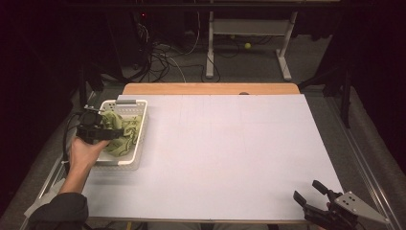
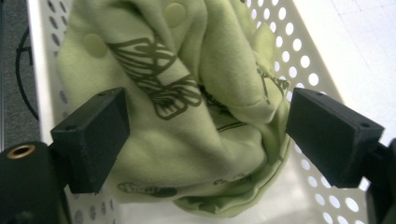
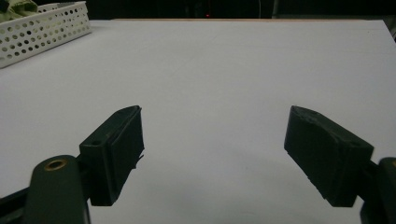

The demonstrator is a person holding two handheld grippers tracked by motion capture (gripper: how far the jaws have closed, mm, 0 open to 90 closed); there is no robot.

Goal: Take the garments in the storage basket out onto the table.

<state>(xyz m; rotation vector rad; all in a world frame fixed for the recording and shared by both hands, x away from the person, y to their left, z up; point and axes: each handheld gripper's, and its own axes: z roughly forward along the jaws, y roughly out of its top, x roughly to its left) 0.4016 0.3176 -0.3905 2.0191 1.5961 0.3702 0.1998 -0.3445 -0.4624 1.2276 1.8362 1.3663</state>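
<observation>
White table [image 1: 225, 153], dim room: green cloth [image 1: 125, 132] in basket [image 1: 138, 108], left of frame.
Left gripper [image 2: 205, 135] held wide around the cloth; right gripper [image 1: 311, 192] spread wide, lower right.

Lab: floor cables [image 1: 163, 57], bench frame [image 1: 249, 28]

We see a white table [image 1: 230, 158] across the middle of the frame, a wooden strip [image 1: 210, 88] along its far edge, cables [image 1: 163, 57] upper left, a small yellow ball [image 1: 247, 46] at the top.
</observation>
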